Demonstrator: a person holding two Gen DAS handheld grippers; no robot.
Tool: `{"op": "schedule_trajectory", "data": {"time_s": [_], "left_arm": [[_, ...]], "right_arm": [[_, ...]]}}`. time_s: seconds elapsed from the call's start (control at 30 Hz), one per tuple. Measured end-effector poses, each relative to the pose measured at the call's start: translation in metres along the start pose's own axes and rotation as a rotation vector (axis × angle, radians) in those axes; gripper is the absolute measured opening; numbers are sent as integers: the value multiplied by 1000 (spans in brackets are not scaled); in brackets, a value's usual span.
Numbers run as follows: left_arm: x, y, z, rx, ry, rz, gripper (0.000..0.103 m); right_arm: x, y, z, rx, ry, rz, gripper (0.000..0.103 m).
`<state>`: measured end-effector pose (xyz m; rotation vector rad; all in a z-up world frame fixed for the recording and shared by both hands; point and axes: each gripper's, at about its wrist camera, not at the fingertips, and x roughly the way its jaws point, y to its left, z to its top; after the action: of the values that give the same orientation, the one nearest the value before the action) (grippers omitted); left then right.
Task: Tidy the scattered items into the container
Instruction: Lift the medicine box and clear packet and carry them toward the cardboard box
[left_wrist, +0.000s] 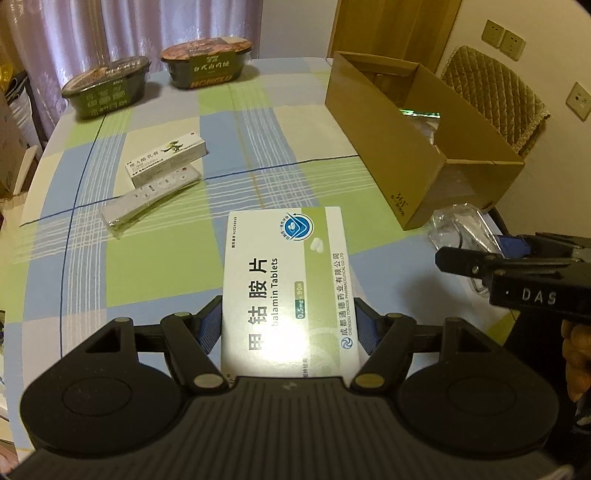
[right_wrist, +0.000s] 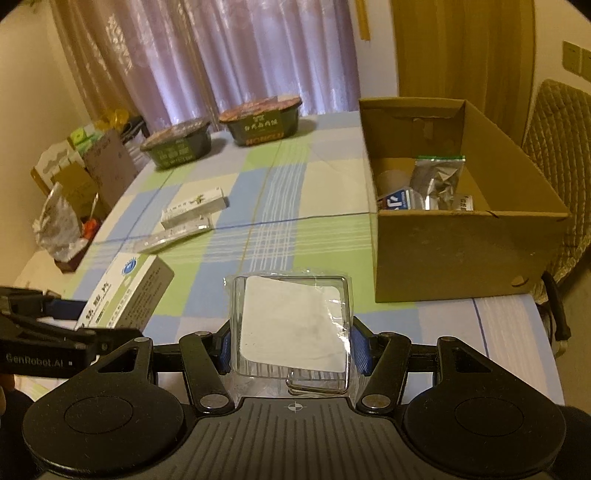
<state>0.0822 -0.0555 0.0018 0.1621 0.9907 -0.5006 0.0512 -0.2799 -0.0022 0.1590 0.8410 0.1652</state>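
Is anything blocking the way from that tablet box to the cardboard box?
Nothing visible does. The left gripper holds the tablet box; only bare tablecloth lies between it and the open-topped cardboard box.

The cloth on the worktop (left_wrist: 258, 122) is a check of pale green, light blue and cream with thin white and dark blue lines. Tablet box (left_wrist: 286, 288) is white and green with black lettering and a blue logo. Cardboard box (right_wrist: 461, 243) is plain brown. Two meal bowls (right_wrist: 258, 122) are dark green with yellow print. Curtains (right_wrist: 240, 51) are pale purple.
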Motion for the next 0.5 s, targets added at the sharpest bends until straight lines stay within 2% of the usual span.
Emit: {"op": "schedule_trajectory", "data": {"time_s": [0.5], "left_arm": [[-31,-20,0,37,-53,-11,67]], "right_arm": [[-33,-8,-3,26,-46,-14,61]]}}
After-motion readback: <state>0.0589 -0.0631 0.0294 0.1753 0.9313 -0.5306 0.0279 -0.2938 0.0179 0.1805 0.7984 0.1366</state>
